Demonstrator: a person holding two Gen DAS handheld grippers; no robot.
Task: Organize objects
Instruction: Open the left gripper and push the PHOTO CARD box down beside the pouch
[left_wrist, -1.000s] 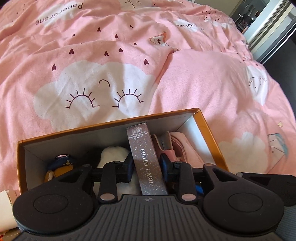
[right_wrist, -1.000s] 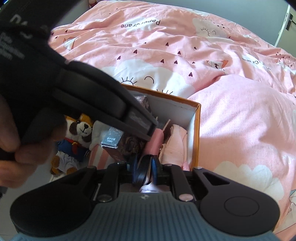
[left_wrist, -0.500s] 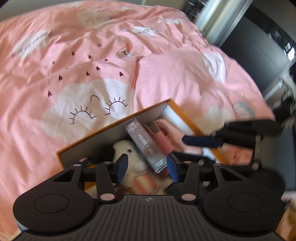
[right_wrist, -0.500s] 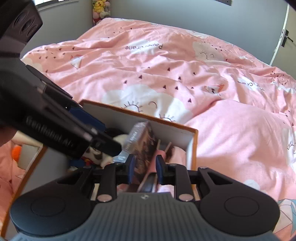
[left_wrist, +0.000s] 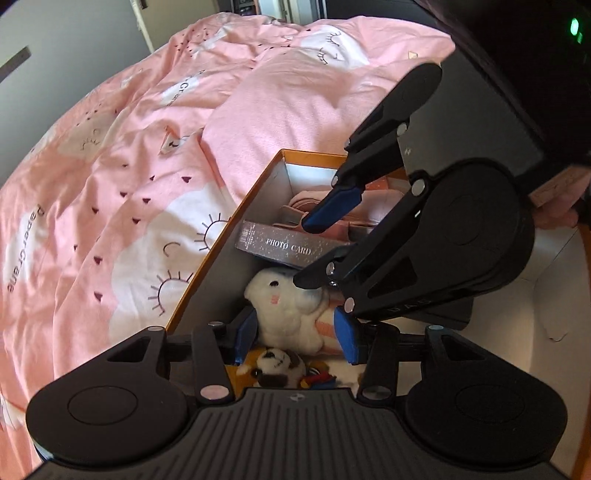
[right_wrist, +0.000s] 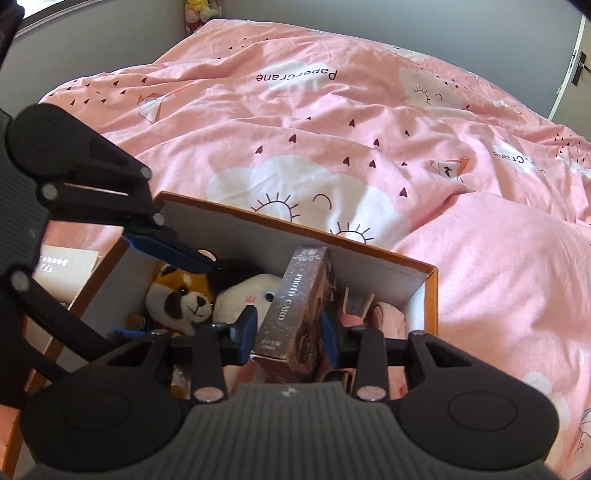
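An orange-rimmed cardboard box sits on the pink bed. Inside are a dark "PHOTO CARD" box, a white plush bunny, a brown-and-white plush dog and pink fabric items. My right gripper straddles the photo card box, its blue pads either side with small gaps, open. It also shows in the left wrist view. My left gripper is open above the bunny, holding nothing. It also shows in the right wrist view.
The pink quilt with clouds and hearts spreads behind and to both sides of the box. A white card with print lies left of the box. Grey walls and a door stand beyond the bed.
My left gripper let go of the photo card box, opened and swung left over the bunny. My right gripper opened and now straddles the photo card box inside the cardboard box.
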